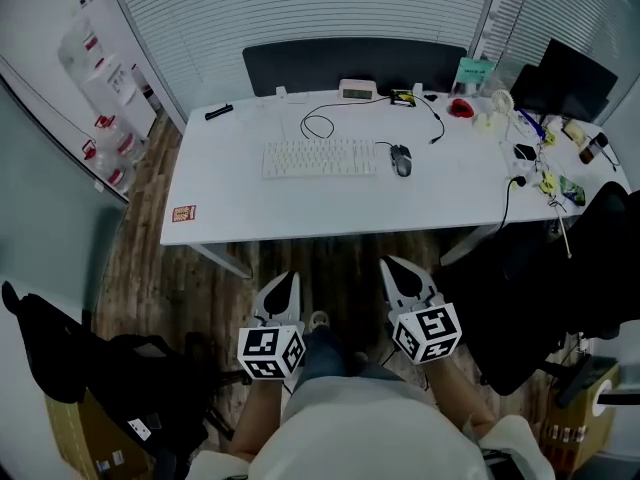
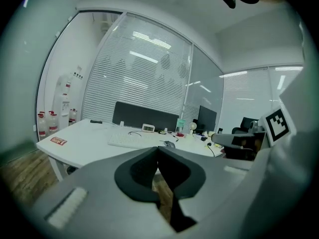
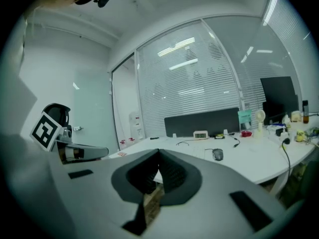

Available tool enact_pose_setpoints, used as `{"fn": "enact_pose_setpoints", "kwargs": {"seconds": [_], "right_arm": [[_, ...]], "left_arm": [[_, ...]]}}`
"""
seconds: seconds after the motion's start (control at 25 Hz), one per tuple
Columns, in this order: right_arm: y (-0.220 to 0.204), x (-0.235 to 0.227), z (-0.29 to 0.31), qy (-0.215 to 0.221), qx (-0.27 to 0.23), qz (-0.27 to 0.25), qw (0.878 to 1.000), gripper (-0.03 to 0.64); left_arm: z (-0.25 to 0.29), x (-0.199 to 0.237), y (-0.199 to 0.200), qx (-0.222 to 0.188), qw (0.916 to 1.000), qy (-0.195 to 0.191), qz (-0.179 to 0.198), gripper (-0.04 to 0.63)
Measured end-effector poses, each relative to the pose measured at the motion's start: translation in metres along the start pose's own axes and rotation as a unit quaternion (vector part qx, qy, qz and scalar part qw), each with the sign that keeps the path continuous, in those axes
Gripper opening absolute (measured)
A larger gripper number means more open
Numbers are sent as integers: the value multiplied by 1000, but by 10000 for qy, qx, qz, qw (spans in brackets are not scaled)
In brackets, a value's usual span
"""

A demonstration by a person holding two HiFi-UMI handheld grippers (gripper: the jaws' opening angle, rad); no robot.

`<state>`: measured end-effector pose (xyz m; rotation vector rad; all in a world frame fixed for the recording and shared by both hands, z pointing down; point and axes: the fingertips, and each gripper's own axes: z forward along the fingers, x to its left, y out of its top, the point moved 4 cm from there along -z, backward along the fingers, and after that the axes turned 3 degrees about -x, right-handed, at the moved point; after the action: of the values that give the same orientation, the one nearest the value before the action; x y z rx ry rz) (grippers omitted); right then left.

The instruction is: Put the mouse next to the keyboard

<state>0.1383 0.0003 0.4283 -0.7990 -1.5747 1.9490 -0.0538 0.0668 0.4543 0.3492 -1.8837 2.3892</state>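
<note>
A dark mouse (image 1: 401,159) lies on the white desk (image 1: 250,208), just right of the white keyboard (image 1: 319,157), its cable looping behind. The mouse (image 2: 170,144) and keyboard (image 2: 125,140) show small in the left gripper view, and the mouse (image 3: 218,155) also in the right gripper view. My left gripper (image 1: 283,284) and right gripper (image 1: 398,269) hang low in front of the desk, above the floor, far short of the mouse. Both are shut with nothing between the jaws.
A clock (image 1: 357,90), a black marker (image 1: 218,112) and a red card (image 1: 183,213) lie on the desk. Clutter, a fan and a monitor (image 1: 565,78) fill the desk's right end. A black chair (image 1: 560,278) stands at right, a dark bag (image 1: 120,378) at left on the wooden floor.
</note>
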Motion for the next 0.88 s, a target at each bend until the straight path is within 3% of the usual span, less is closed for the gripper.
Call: {"fn": "enact_pose_setpoints", "kwargs": {"seconds": [0.4, 0.88], "right_arm": [[-7, 23, -54, 370, -88, -154, 9992, 2], [2, 26, -71, 351, -283, -235, 9987, 0]], "left_arm": [[-50, -38, -14, -156, 9998, 140, 70, 11], [-61, -55, -11, -325, 9994, 108, 67, 11]]}}
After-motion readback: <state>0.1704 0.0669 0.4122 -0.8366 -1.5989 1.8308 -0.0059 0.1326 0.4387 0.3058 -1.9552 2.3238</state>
